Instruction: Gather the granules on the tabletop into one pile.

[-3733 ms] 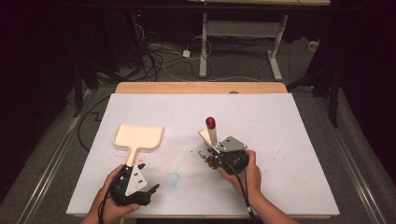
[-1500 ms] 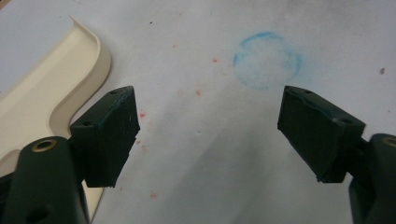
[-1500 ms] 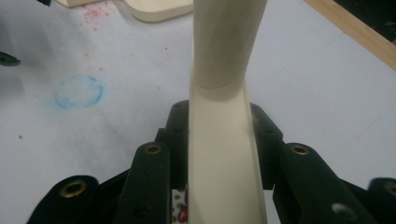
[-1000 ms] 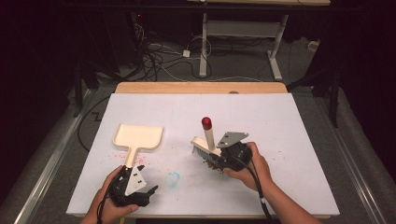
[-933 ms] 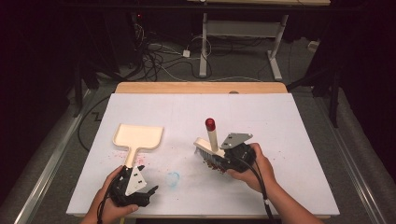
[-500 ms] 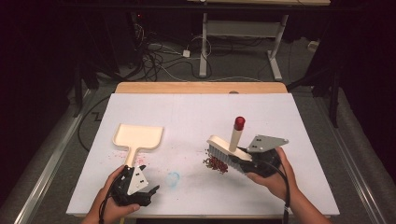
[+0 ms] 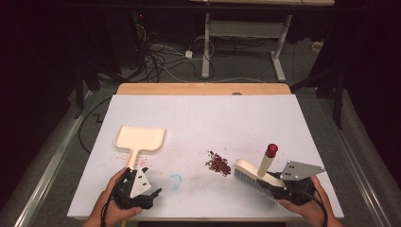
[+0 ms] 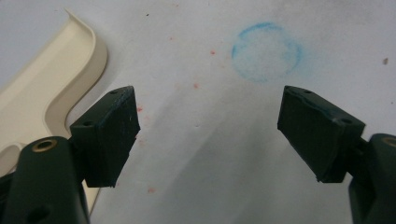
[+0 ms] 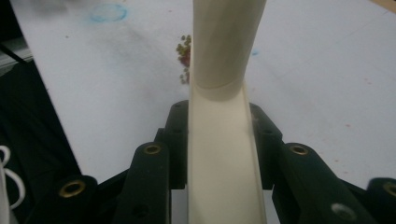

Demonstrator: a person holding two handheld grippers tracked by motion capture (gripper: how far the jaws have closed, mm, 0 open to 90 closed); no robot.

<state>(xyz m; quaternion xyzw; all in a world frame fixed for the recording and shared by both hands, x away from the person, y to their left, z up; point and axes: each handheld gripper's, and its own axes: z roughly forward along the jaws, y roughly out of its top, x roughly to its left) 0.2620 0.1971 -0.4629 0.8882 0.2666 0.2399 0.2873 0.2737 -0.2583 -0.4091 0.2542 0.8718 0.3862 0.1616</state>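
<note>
At the table's near right edge, the right gripper (image 7: 279, 189) pinches a cream brush (image 7: 253, 174) by its back, its red-capped handle (image 7: 267, 159) angled up and away, bristles down beside the dark crumbs (image 7: 217, 163); the left gripper (image 7: 142, 189) rests spread.

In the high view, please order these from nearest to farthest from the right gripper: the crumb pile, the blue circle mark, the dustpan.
From the right gripper, which grips the brush:
1. Crumb pile, just left of the brush.
2. Blue circle mark, farther left, near the front edge.
3. Dustpan, far left.
</note>
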